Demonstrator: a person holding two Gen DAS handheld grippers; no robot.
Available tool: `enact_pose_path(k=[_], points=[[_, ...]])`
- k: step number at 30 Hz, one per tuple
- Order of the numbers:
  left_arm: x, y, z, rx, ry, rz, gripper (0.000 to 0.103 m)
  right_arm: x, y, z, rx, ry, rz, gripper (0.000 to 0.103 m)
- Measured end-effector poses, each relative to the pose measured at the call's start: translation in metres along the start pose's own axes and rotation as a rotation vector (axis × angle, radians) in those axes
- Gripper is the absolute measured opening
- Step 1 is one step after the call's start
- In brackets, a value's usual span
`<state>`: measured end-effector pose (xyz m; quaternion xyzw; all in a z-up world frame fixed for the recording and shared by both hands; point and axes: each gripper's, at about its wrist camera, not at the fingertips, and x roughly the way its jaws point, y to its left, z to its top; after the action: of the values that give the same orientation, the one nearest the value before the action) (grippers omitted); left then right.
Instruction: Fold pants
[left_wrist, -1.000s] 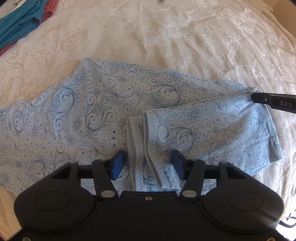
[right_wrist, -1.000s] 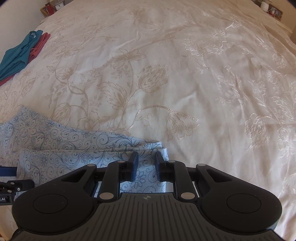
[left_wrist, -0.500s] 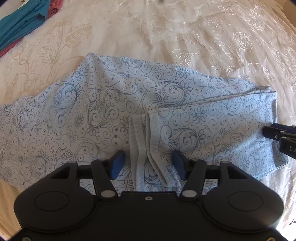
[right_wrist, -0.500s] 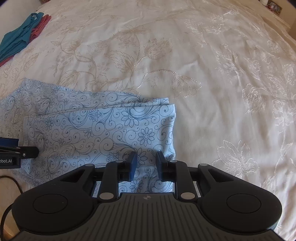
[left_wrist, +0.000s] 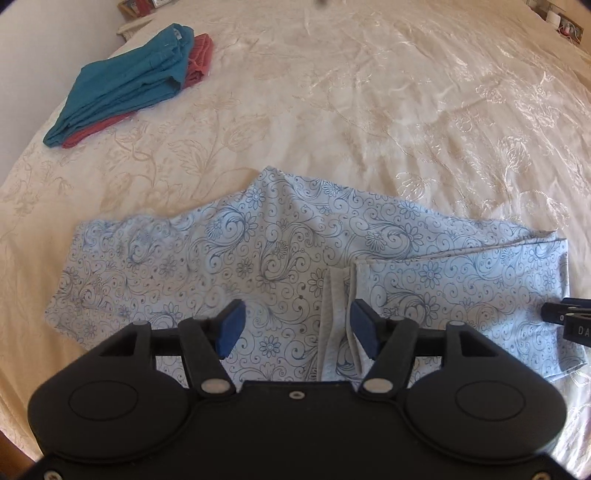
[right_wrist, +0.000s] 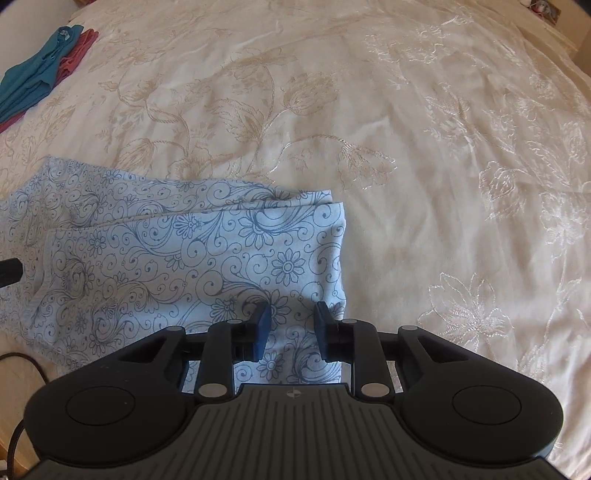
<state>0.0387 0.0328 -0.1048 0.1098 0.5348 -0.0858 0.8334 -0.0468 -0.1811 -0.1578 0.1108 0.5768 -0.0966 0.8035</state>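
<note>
The light blue floral pants (left_wrist: 280, 254) lie flat on the bed, with the leg end folded back over the middle so the hems (left_wrist: 338, 314) lie near my left gripper. My left gripper (left_wrist: 295, 328) is open and empty, hovering above the hems. The folded right end of the pants (right_wrist: 229, 258) fills the left of the right wrist view. My right gripper (right_wrist: 291, 328) is open and empty above the fold's near right corner. Its tip also shows at the right edge of the left wrist view (left_wrist: 569, 317).
The cream embroidered bedspread (right_wrist: 406, 147) spreads far and right. A folded teal garment (left_wrist: 129, 77) on a red one (left_wrist: 197, 59) lies at the far left, also in the right wrist view (right_wrist: 33, 81). A black cable (right_wrist: 22, 417) runs at the lower left.
Both grippers have drawn back and up from the pants, so more of the bed shows. The right gripper's jaws have opened wider. The pants stay folded.
</note>
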Motion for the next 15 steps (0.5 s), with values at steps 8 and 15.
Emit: enact_pose_path(k=[8,15], points=[[-0.03,0.05,-0.022,-0.159,0.023,0.068,0.065,-0.035,0.004,-0.009,-0.044,-0.107,-0.032,0.025],[-0.057,0.089,-0.021,-0.207,0.0,0.141,0.065,-0.058,0.003,-0.003,-0.009,-0.166,0.032,0.025]])
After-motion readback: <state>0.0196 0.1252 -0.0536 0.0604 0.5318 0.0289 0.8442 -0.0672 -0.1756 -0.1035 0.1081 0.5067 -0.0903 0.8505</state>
